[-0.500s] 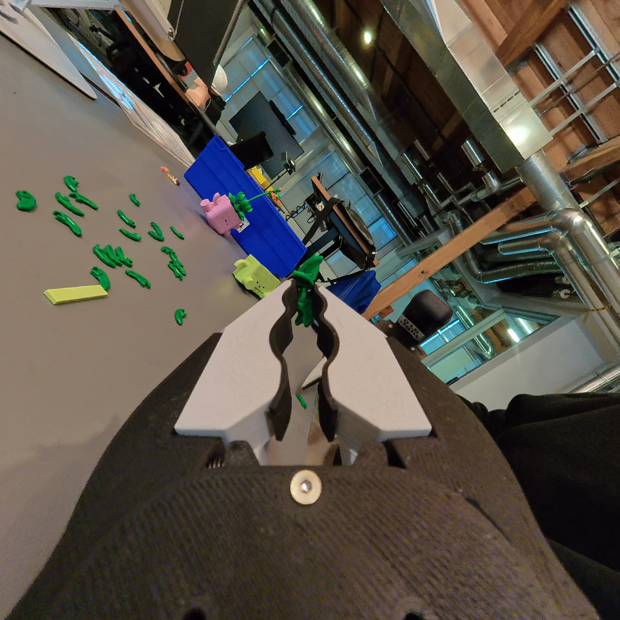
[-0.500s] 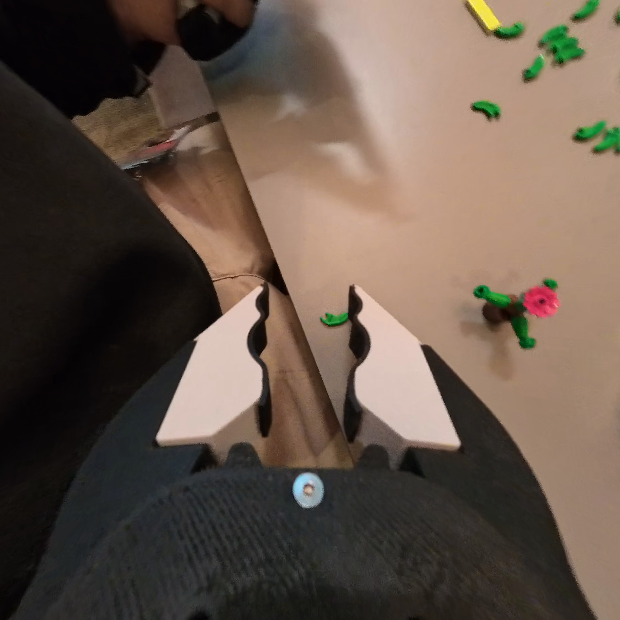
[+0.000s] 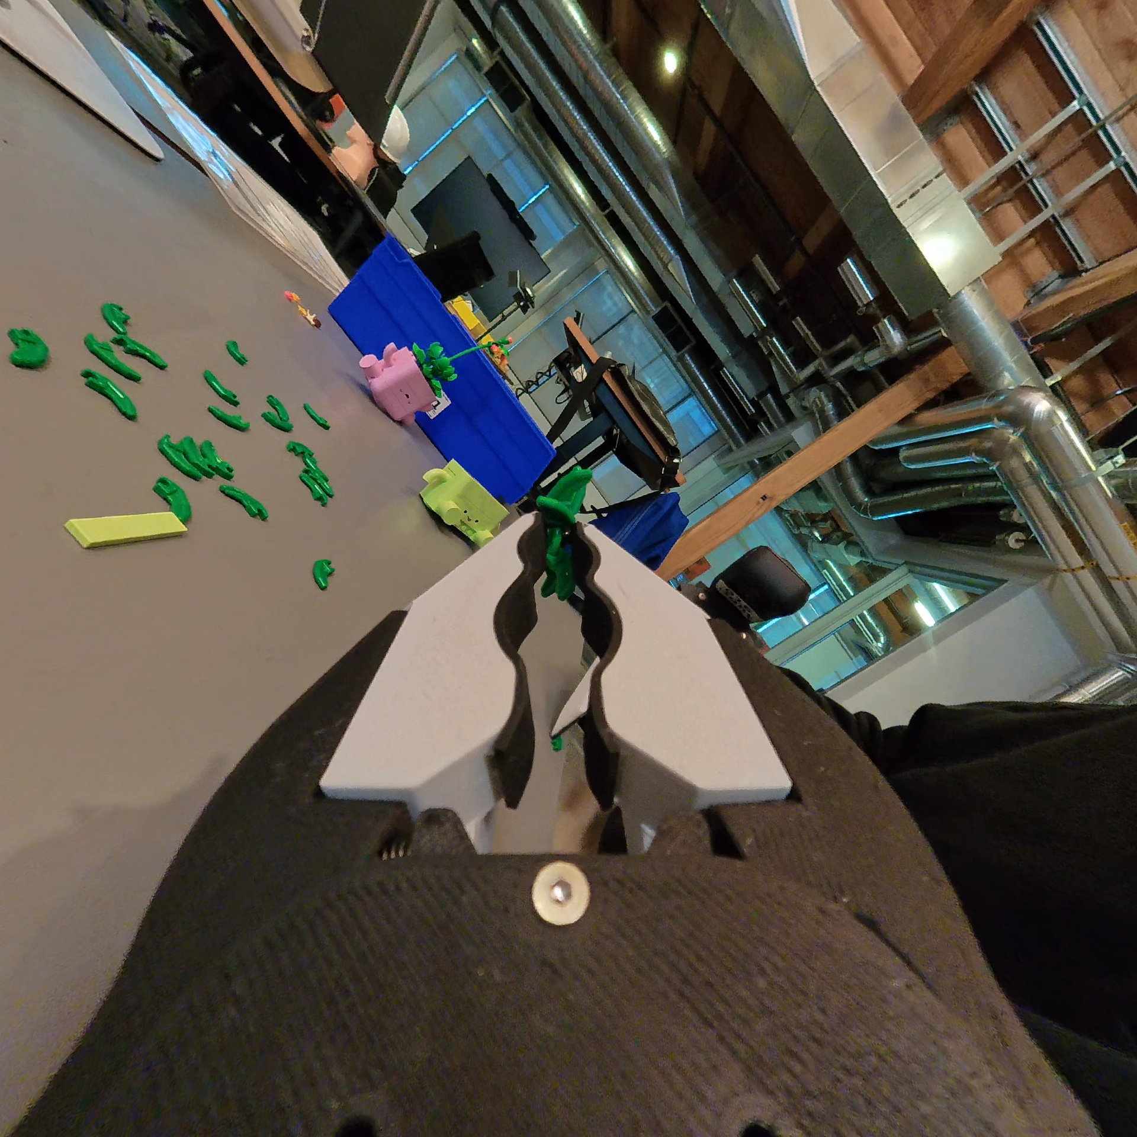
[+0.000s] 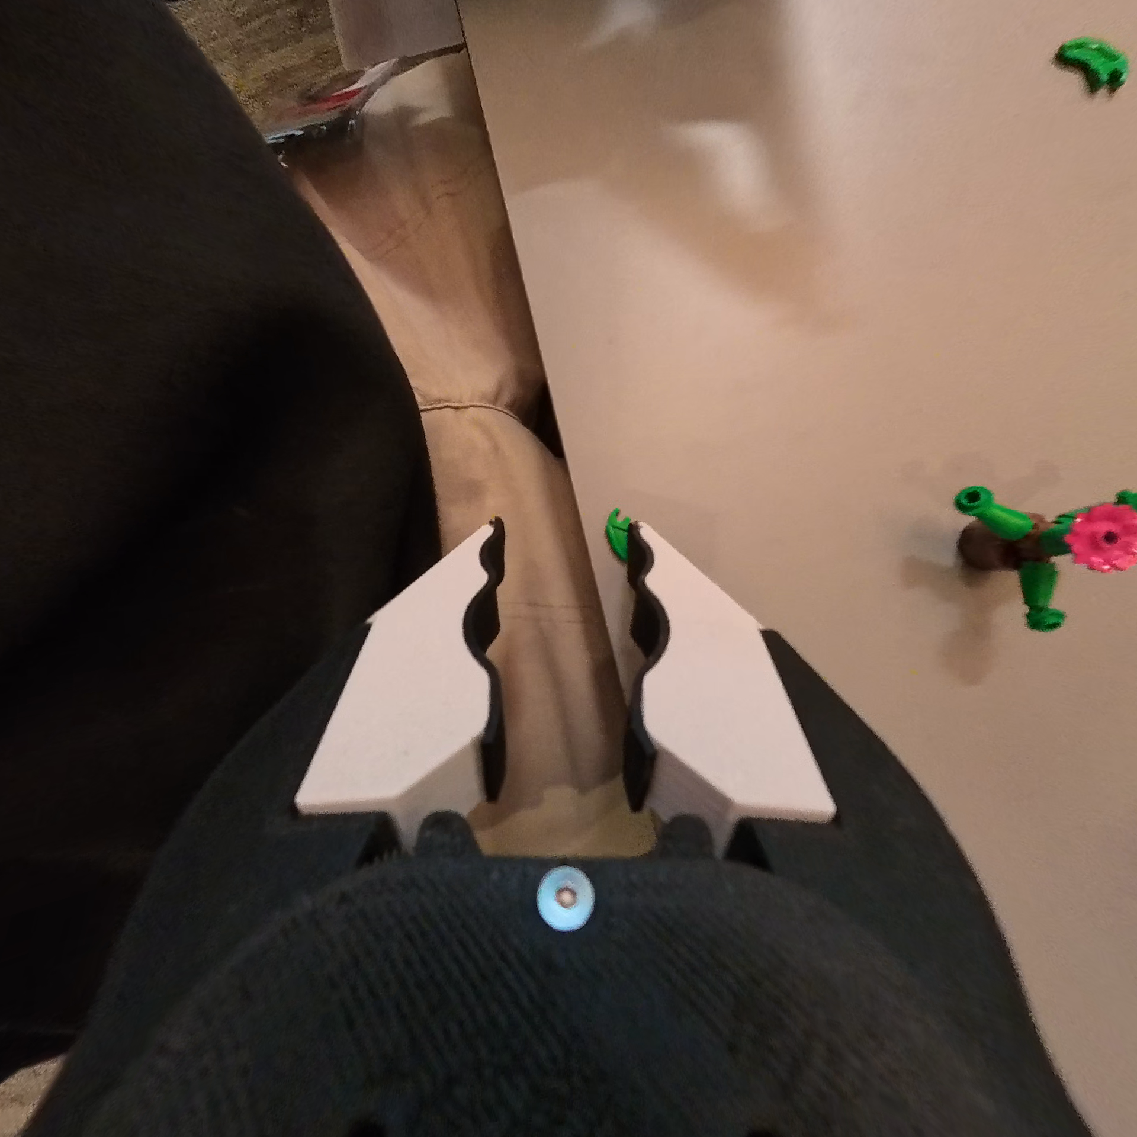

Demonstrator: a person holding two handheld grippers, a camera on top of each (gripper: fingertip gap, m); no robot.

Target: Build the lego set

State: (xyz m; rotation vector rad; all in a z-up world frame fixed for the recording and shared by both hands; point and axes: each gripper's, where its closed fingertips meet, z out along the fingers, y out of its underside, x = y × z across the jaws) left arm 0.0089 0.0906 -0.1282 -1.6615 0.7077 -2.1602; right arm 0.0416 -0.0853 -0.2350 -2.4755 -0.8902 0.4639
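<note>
My left gripper (image 3: 557,532) is shut on a green leafy stem piece (image 3: 561,529) and holds it above the grey table (image 3: 123,677), tilted up toward the ceiling. My right gripper (image 4: 565,523) is open and empty at the table's near edge. A small green leaf (image 4: 616,526) lies just by its right fingertip. A stem assembly with a pink flower (image 4: 1101,536) and brown hub lies on the table to the right. A pink pot figure with a green plant (image 3: 403,384) and a lime pot figure (image 3: 464,501) stand at the far side.
Several loose green leaf pieces (image 3: 184,455) and a lime flat plate (image 3: 126,529) lie scattered at left. A blue bin (image 3: 443,369) stands behind the pots. A person's dark sleeve and tan trousers (image 4: 541,646) lie left of the table edge. There is about 20 cm between the tips of the two grippers.
The right gripper has moved closer to the table edge and the small leaf; the flower assembly now sits farther right in its view. The left gripper holds steady.
</note>
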